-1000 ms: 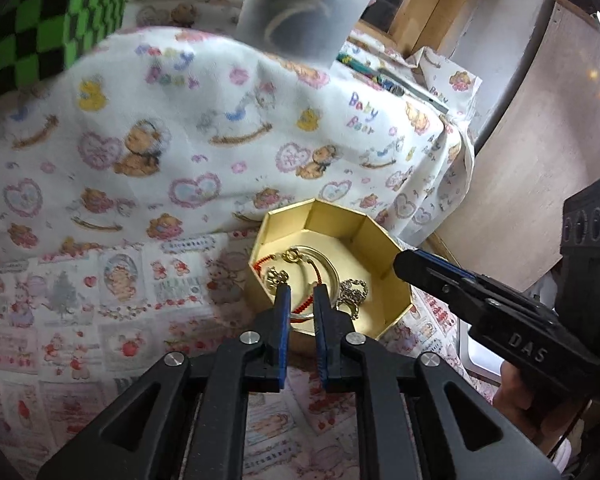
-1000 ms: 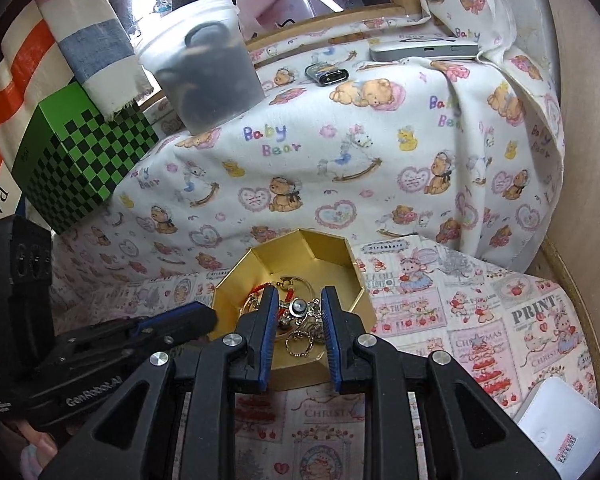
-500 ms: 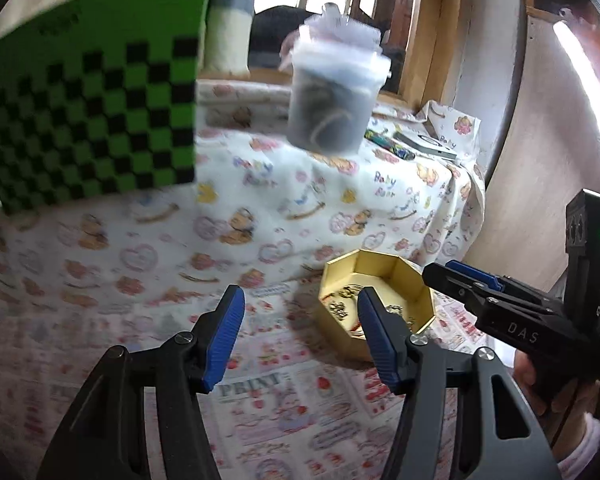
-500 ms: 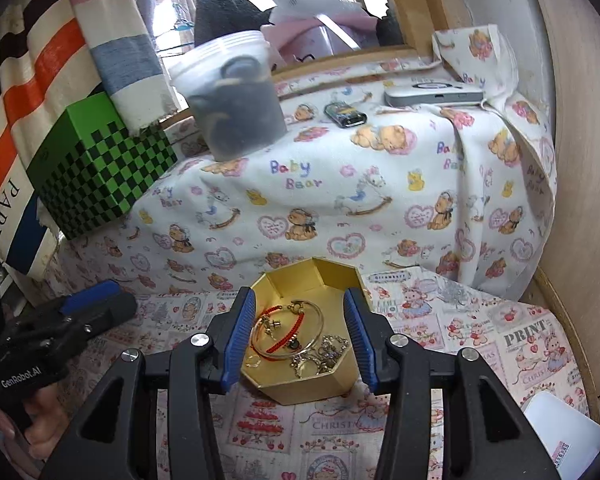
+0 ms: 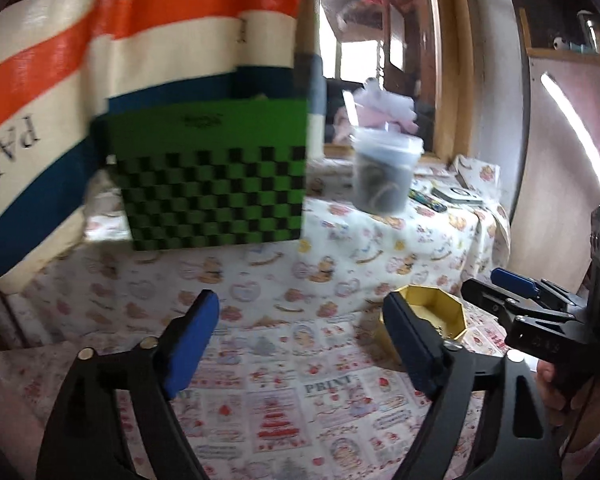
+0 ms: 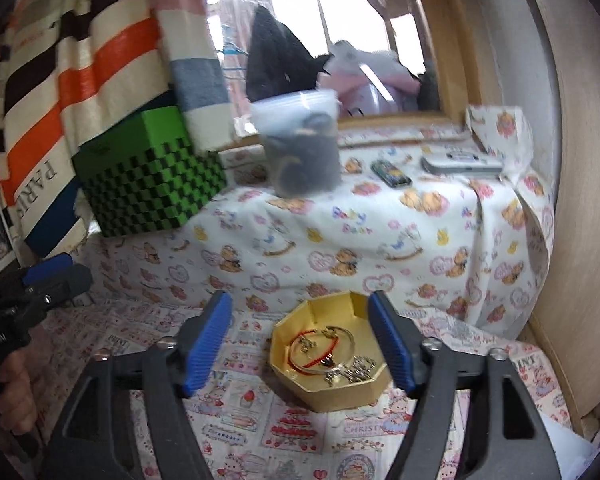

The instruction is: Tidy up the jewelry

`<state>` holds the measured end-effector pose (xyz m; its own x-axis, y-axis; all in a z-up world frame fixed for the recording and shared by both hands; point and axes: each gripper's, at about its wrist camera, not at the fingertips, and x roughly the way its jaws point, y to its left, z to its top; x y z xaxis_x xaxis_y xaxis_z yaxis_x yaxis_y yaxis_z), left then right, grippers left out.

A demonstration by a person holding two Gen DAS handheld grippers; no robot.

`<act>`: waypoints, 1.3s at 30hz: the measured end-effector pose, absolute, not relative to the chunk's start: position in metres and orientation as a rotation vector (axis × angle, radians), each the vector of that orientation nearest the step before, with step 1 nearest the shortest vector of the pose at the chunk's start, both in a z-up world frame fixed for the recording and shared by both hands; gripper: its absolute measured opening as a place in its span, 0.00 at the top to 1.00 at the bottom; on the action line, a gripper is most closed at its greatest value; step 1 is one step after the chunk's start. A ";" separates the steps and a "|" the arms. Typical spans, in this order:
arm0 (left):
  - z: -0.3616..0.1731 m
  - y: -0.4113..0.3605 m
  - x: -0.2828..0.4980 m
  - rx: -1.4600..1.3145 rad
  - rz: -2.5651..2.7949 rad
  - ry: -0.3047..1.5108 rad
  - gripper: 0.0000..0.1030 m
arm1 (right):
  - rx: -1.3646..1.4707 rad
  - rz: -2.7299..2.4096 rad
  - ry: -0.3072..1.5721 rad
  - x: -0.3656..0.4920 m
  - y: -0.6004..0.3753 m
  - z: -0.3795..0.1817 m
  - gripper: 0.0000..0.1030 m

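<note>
Both claws are empty right now. The left gripper (image 5: 300, 336) and right gripper (image 6: 300, 344) each have their jaws spreading wide, gripping nothing. The gold octagonal box (image 6: 332, 384) sits on the printed cloth (image 6: 380, 236), with the jewelry (image 6: 332, 356), a red cord bracelet, rings and chains, piled inside.

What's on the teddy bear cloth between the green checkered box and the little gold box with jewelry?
Nothing: just bare cloth between the green checkered box and the gold octagonal box, seen in the right wrist view.
</note>
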<state>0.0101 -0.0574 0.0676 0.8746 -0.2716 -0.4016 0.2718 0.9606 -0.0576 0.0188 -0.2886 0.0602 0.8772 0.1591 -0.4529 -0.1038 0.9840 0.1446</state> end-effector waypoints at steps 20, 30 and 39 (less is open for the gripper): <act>0.027 -0.010 -0.006 -0.020 -0.146 0.306 0.01 | 0.066 0.114 0.368 0.006 -0.258 0.046 0.00; -0.001 -0.010 0.001 -0.022 -0.146 0.334 0.01 | 0.030 0.082 0.366 0.008 -0.245 0.027 0.00; -0.004 -0.010 -0.002 -0.021 -0.122 0.295 0.01 | 0.016 0.046 0.360 0.009 -0.245 0.021 0.00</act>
<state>-0.0022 -0.0099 -0.0036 0.9494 -0.1230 -0.2889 0.1168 0.9924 -0.0386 0.0092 -0.2450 0.0209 0.9349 0.0476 -0.3518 -0.0418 0.9988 0.0240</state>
